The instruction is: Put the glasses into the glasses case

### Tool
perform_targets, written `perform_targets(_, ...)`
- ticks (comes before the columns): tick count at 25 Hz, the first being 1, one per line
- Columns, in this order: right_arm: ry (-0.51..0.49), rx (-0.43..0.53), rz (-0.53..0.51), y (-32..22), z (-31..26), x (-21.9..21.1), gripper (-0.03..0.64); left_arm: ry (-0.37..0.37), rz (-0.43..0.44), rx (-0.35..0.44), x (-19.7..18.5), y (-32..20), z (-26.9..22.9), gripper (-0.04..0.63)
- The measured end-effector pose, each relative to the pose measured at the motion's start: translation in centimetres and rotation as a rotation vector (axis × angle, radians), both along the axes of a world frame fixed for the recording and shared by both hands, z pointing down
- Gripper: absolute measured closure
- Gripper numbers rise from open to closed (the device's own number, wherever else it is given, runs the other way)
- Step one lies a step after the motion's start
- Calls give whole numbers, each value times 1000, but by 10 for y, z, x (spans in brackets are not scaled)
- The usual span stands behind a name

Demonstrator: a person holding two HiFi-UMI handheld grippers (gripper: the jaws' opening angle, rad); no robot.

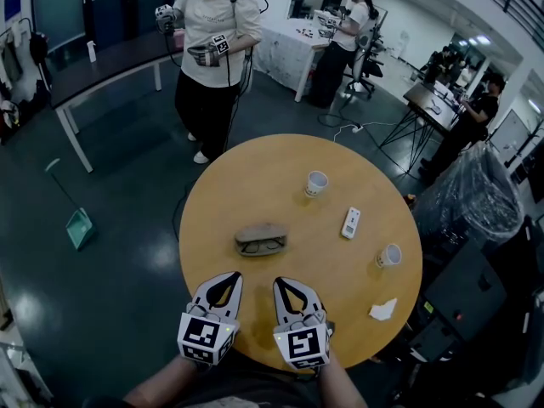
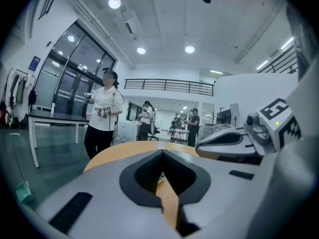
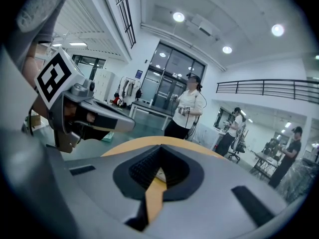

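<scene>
A grey-brown glasses case (image 1: 262,232) lies open in the middle of the round wooden table (image 1: 255,177). Dark glasses (image 1: 259,247) rest along its near side; I cannot tell whether they sit inside it or just in front. My left gripper (image 1: 228,277) and right gripper (image 1: 284,284) hover side by side over the table's near edge, a short way short of the case. Both are shut, jaw tips meeting with nothing between them, as the left gripper view (image 2: 162,152) and right gripper view (image 3: 160,147) confirm.
A paper cup (image 1: 316,183) stands beyond the case to the right. A white remote (image 1: 350,223), a tipped cup (image 1: 389,256) and a crumpled tissue (image 1: 383,309) lie on the right side. A person (image 1: 212,49) stands past the far edge.
</scene>
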State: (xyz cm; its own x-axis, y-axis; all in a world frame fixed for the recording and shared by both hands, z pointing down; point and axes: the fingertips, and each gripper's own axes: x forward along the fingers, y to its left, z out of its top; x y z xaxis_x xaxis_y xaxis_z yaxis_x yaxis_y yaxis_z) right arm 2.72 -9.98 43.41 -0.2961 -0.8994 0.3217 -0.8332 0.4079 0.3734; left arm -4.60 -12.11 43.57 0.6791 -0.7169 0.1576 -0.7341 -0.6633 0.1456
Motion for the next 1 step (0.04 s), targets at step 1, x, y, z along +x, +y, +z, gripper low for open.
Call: perform_targets(1,1,-2,3,0,1,1,630,0,1,0,0,0,0,590)
